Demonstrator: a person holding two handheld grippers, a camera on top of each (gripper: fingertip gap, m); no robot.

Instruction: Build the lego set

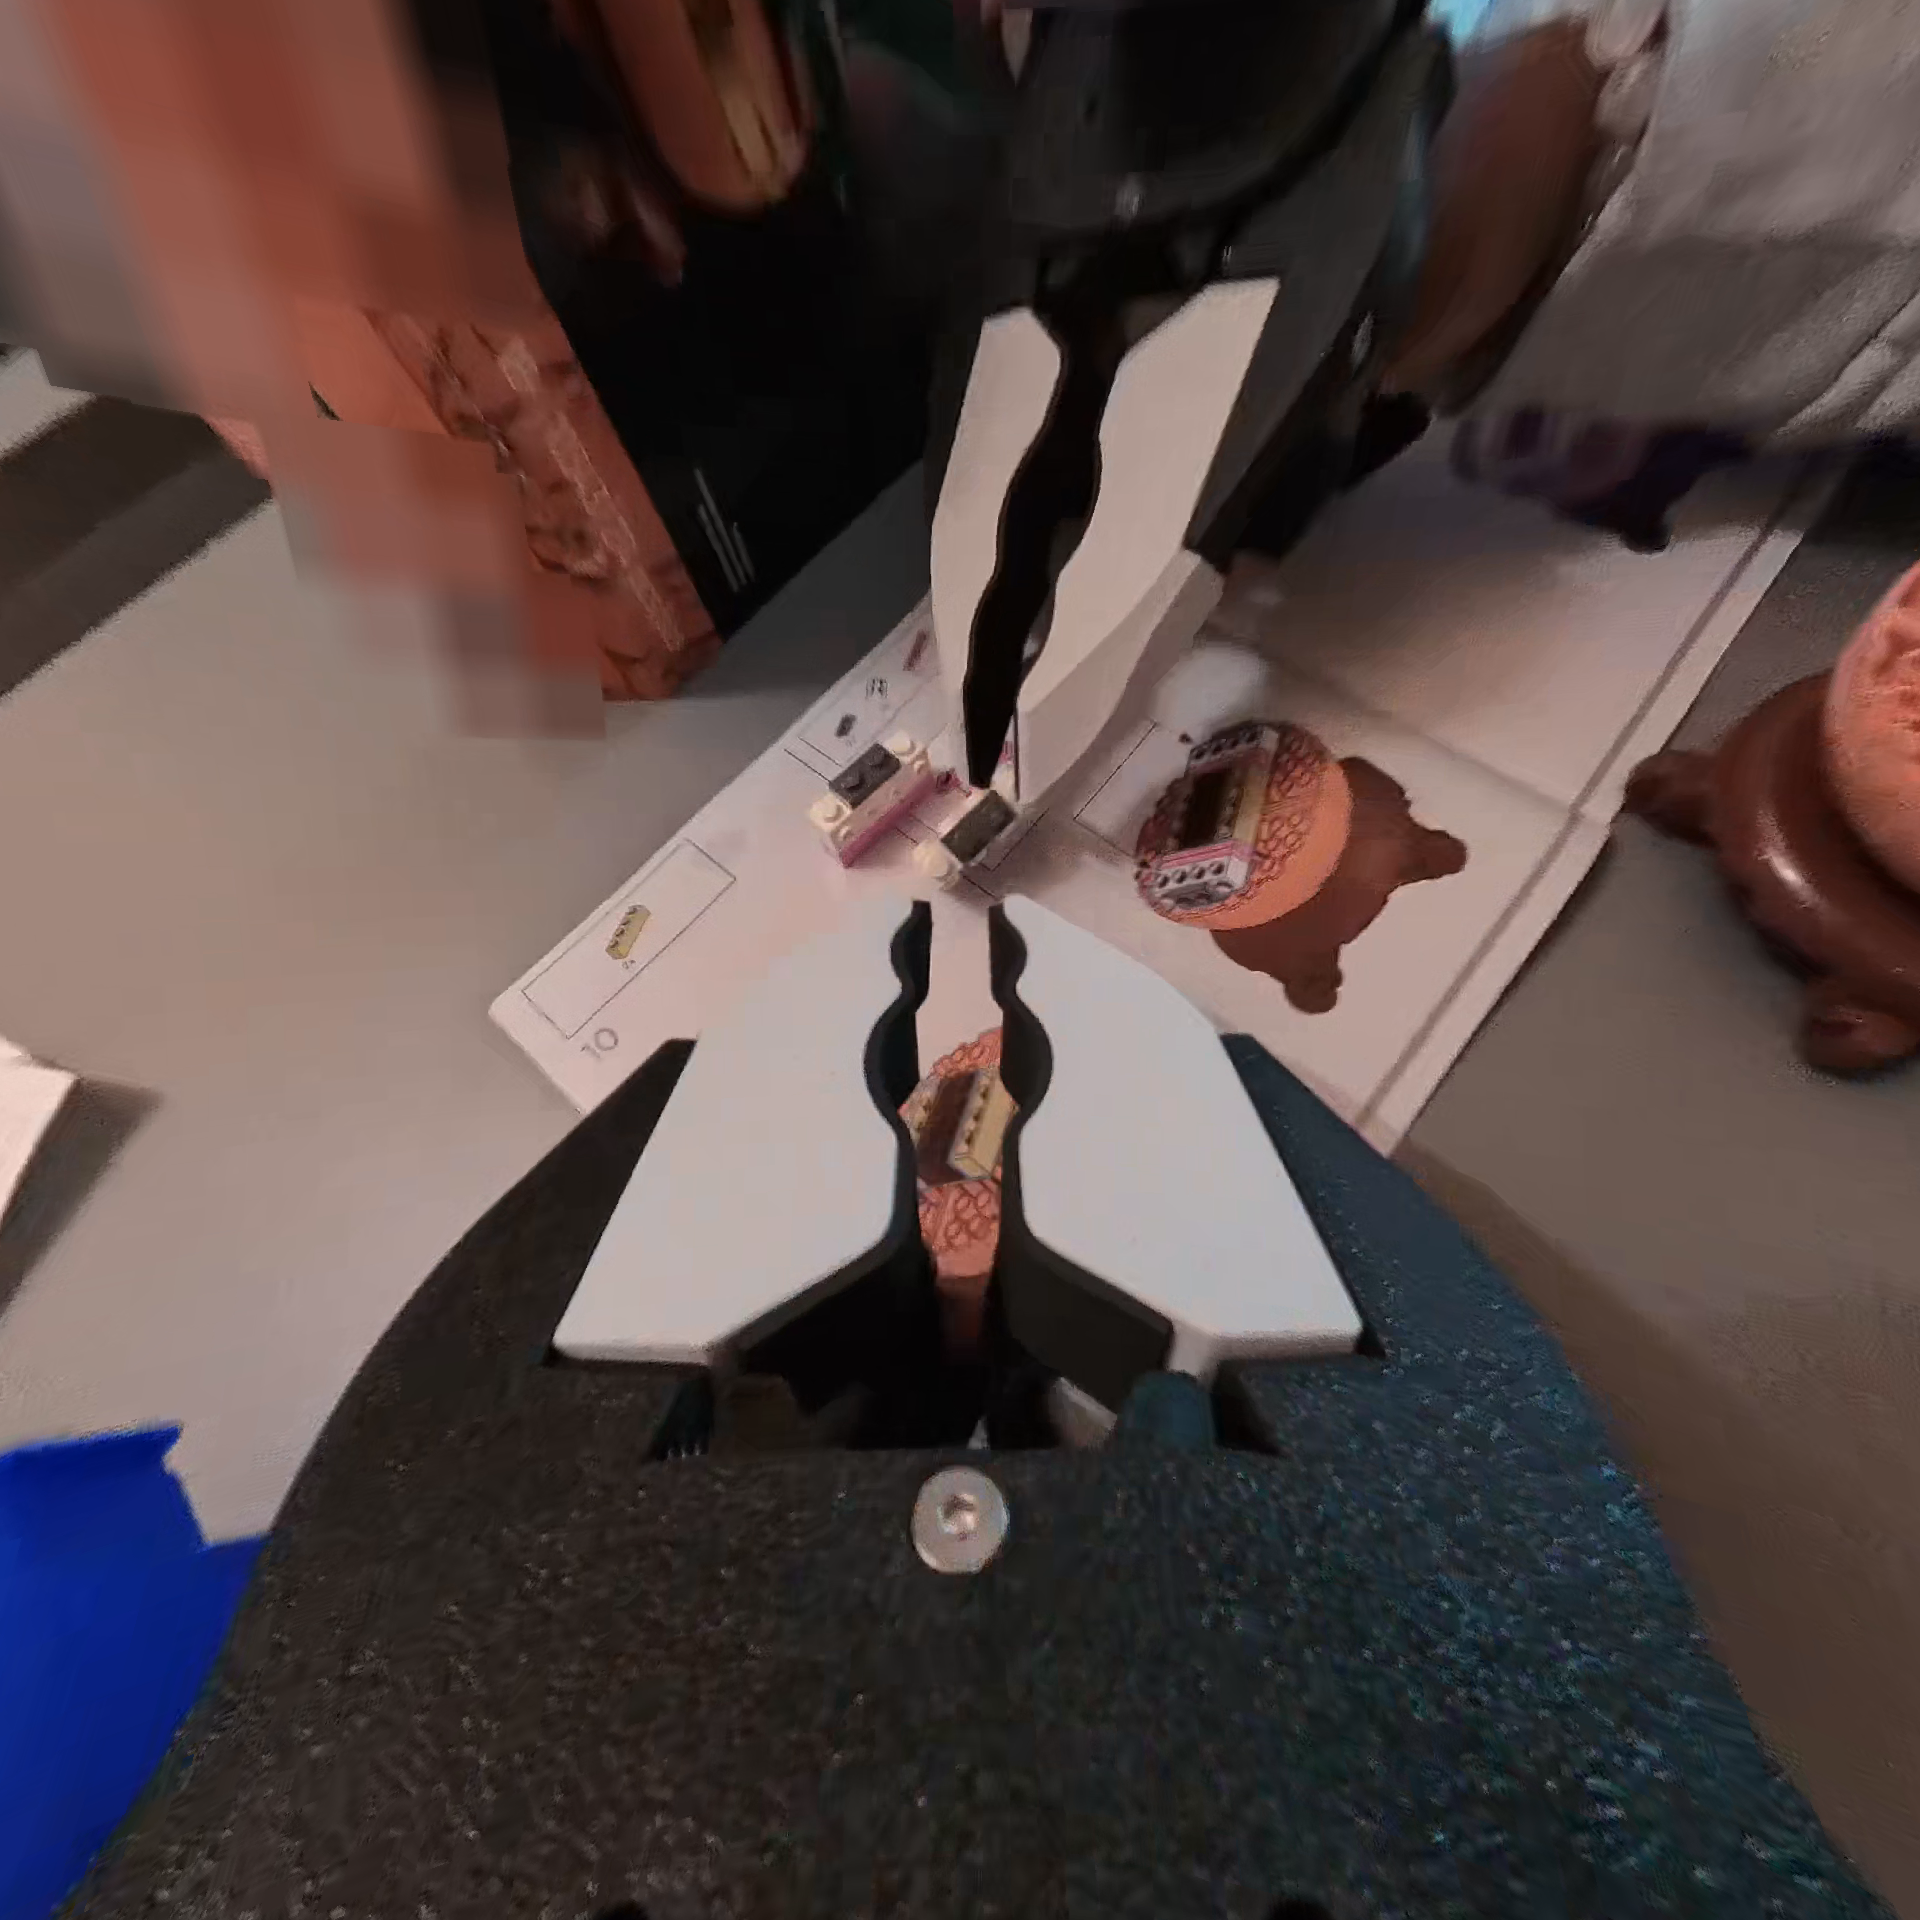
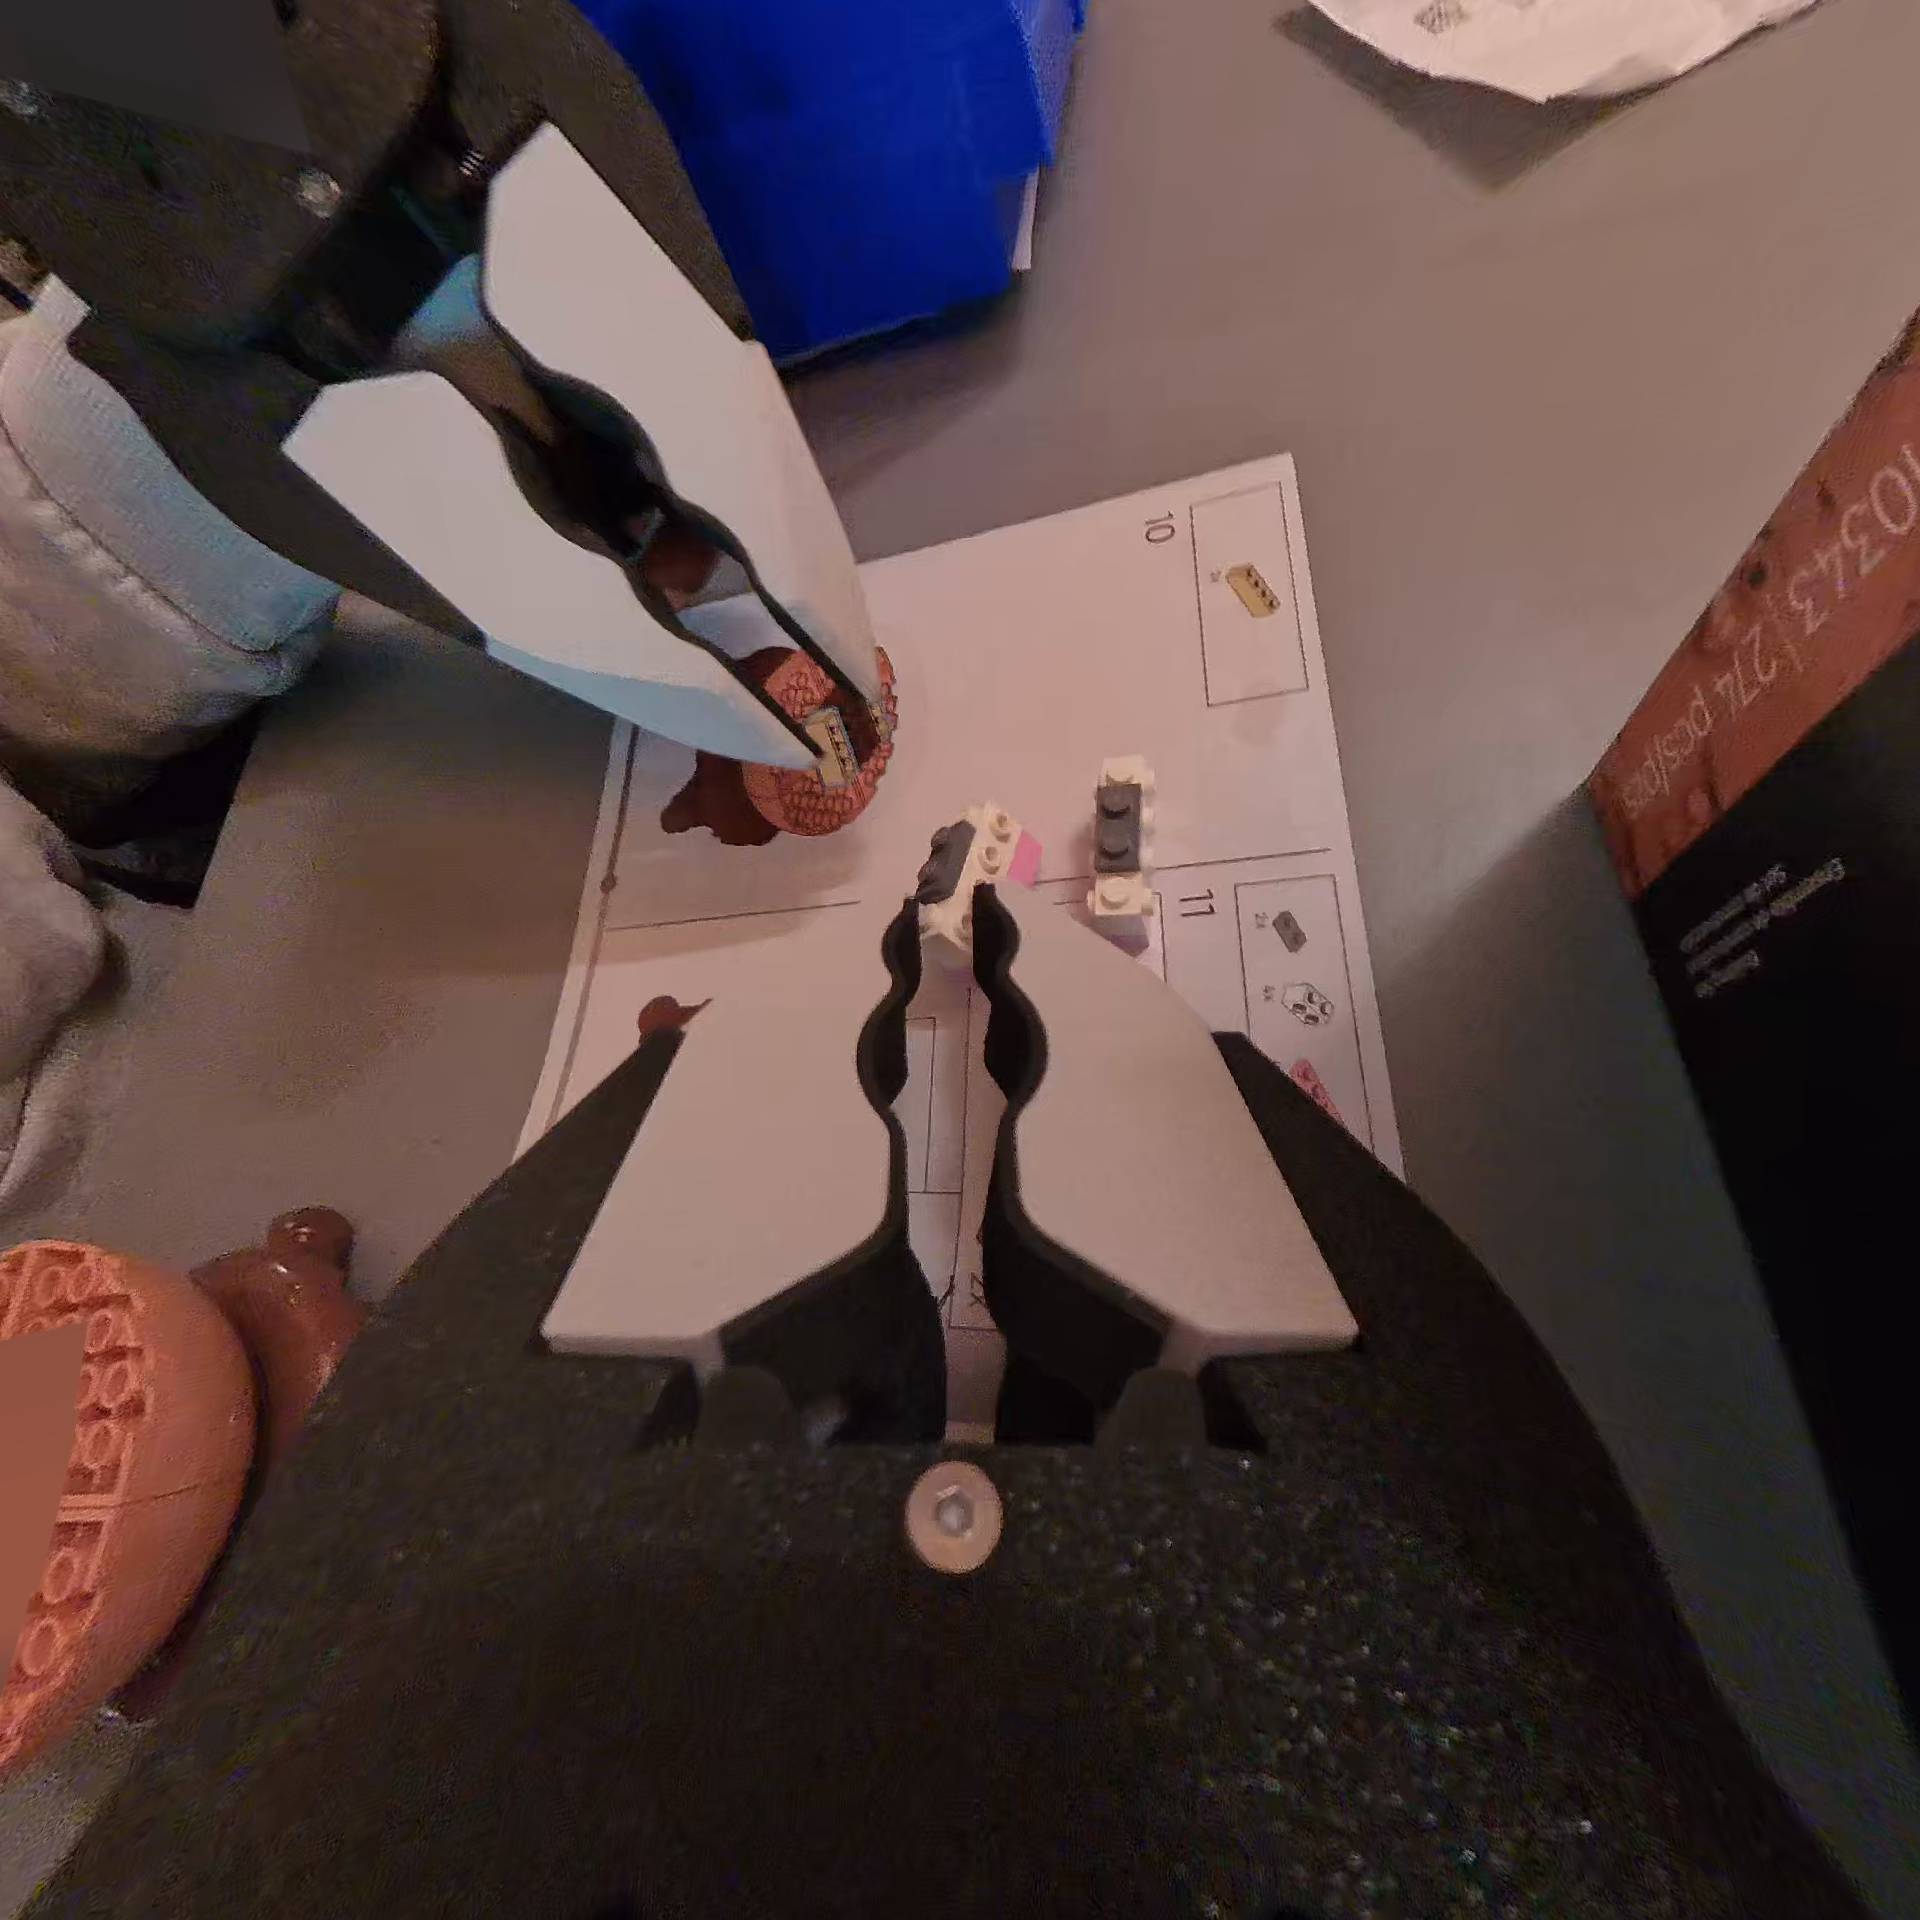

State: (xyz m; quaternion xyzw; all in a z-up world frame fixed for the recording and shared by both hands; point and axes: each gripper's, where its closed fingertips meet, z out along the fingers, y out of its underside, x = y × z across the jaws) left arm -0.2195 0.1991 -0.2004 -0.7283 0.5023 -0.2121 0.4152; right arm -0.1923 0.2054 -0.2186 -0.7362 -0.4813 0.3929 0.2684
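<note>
An instruction sheet [image 1: 769, 935] lies flat on the grey table and also shows in the right wrist view [image 2: 1039, 644]. My right gripper [image 2: 951, 914] is shut on a small white, grey and pink brick assembly [image 2: 971, 862] just above the sheet. From the left wrist view, the right gripper [image 1: 982, 790] reaches down from above with that assembly [image 1: 977, 831]. A second small white and grey assembly [image 2: 1117, 842] lies on the sheet beside it [image 1: 873, 800]. My left gripper [image 1: 958, 914] is narrowly open and empty, hovering over a printed picture; it shows at upper left in the right wrist view [image 2: 847, 743].
The black and orange set box [image 2: 1766, 935] stands beside the sheet [image 1: 623, 468]. A built brown and orange model [image 1: 1808, 852] sits at the sheet's other side [image 2: 114, 1455]. A blue bin [image 2: 831, 156] and loose paper [image 2: 1558, 42] lie beyond. Grey cloth [image 2: 104, 520] lies at the left.
</note>
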